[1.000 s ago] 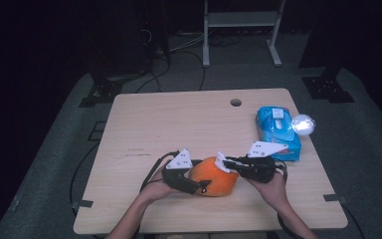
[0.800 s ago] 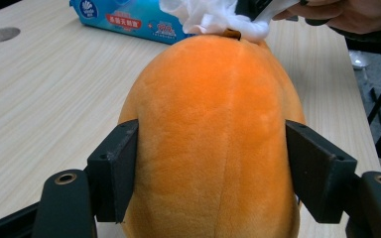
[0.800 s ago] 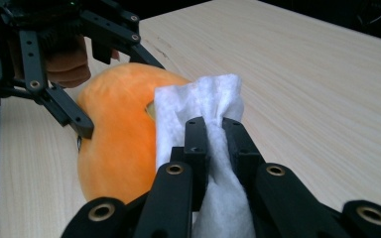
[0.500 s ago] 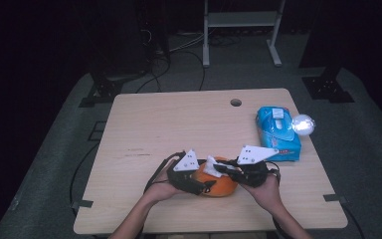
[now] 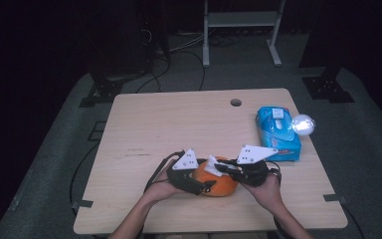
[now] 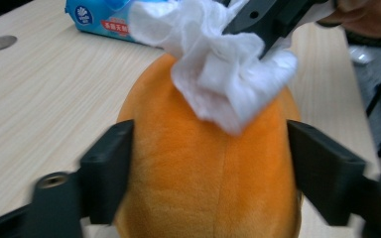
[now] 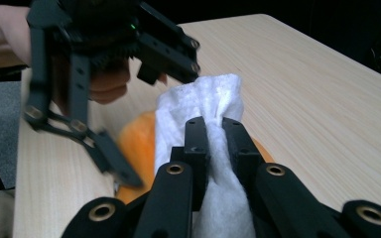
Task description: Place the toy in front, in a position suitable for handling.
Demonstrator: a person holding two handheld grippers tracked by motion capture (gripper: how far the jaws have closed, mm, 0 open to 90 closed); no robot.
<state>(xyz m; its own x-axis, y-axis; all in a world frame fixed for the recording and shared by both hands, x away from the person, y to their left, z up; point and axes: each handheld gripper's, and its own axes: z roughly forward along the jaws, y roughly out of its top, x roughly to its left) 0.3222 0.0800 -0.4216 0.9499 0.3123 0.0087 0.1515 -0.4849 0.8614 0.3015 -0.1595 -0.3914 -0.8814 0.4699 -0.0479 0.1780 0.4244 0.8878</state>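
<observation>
Tissue (image 7: 213,148) is pinched between the jaws of our right gripper (image 7: 213,131), which are clamped together on it, and the crumpled free end of the wad rests on top of the orange plush toy (image 6: 203,173) just ahead of those jaws. We take the work in hand to be wiping the toy with this tissue while the other hand steadies it.

What has just changed is on the other side. Our left gripper (image 6: 208,163) has just been opening its jaws: half a second ago, in the high view, it sat tight against the toy, and now its two black jaws stand apart along the toy's flanks. The orange body lies between them, the one on the left of its own view at the fabric and the one on the right with a thin gap, so we judge that nothing presses. The toy itself has stayed where it was on the table (image 5: 179,119), directly in front of both grippers and between them.

For the task this means the toy is now only bracketed, not held. A wiping stroke from the right gripper could push it sideways out from between the left jaws, so we would either close again or keep the strokes light. Beyond the right gripper, well apart, lies the blue tissue pack (image 5: 277,132).
</observation>
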